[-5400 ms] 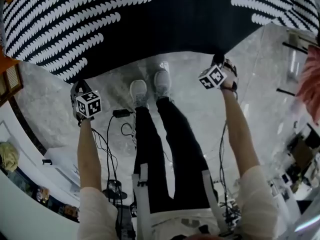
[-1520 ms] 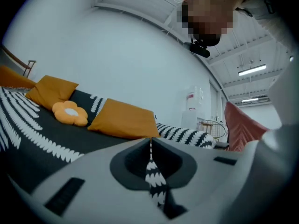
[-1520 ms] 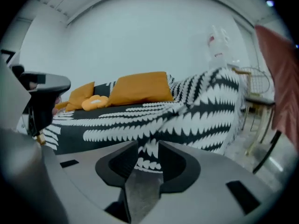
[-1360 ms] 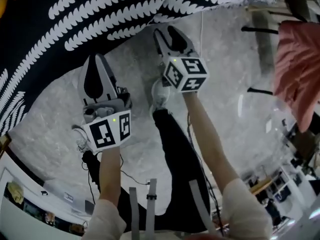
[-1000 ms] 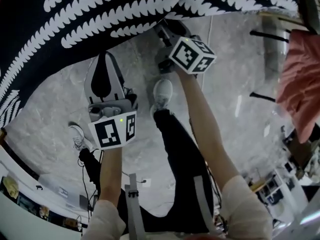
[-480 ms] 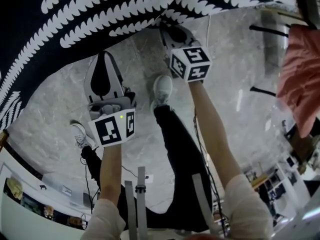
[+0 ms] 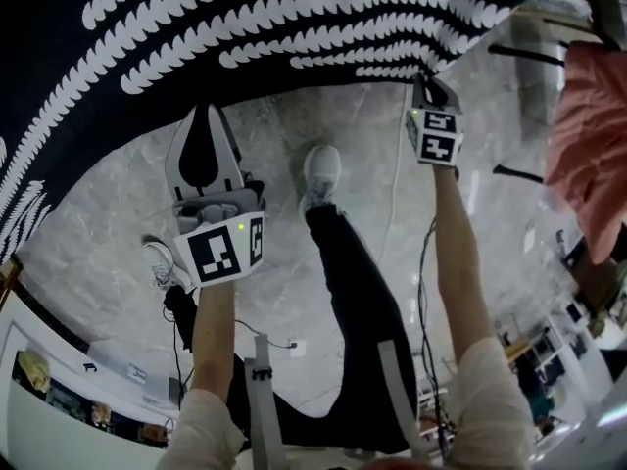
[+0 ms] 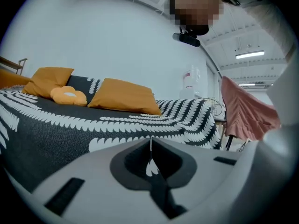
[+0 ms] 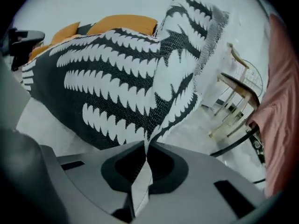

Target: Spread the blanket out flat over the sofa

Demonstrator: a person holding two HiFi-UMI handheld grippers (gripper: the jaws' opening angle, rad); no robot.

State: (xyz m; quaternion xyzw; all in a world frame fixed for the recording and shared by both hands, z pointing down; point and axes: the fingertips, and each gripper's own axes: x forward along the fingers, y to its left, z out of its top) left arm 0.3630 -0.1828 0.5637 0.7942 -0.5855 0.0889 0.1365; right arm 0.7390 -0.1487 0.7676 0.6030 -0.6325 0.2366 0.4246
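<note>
The black blanket (image 7: 294,27) with white leaf rows fills the top of the head view and drapes over the sofa in the left gripper view, blanket (image 8: 70,125). My right gripper (image 7: 423,84) is shut on the blanket's hanging edge at the right. In its own view the fabric (image 9: 126,78) rises straight out of the shut right gripper (image 9: 145,146). My left gripper (image 7: 203,111) hangs just below the blanket's edge at the left, touching nothing. Its jaws are shut, and the left gripper (image 8: 150,140) holds nothing.
Two orange cushions (image 8: 124,96) and a small round one (image 8: 69,95) lie on the blanket at the sofa's back. A pink cloth (image 7: 588,145) hangs at the right, beside a thin-legged frame (image 9: 238,97). The person's shoes (image 7: 321,169) stand on the marble floor, with cables nearby.
The right gripper has closed on the blanket's edge and carried it from the middle out to the right. The left gripper has barely moved.
</note>
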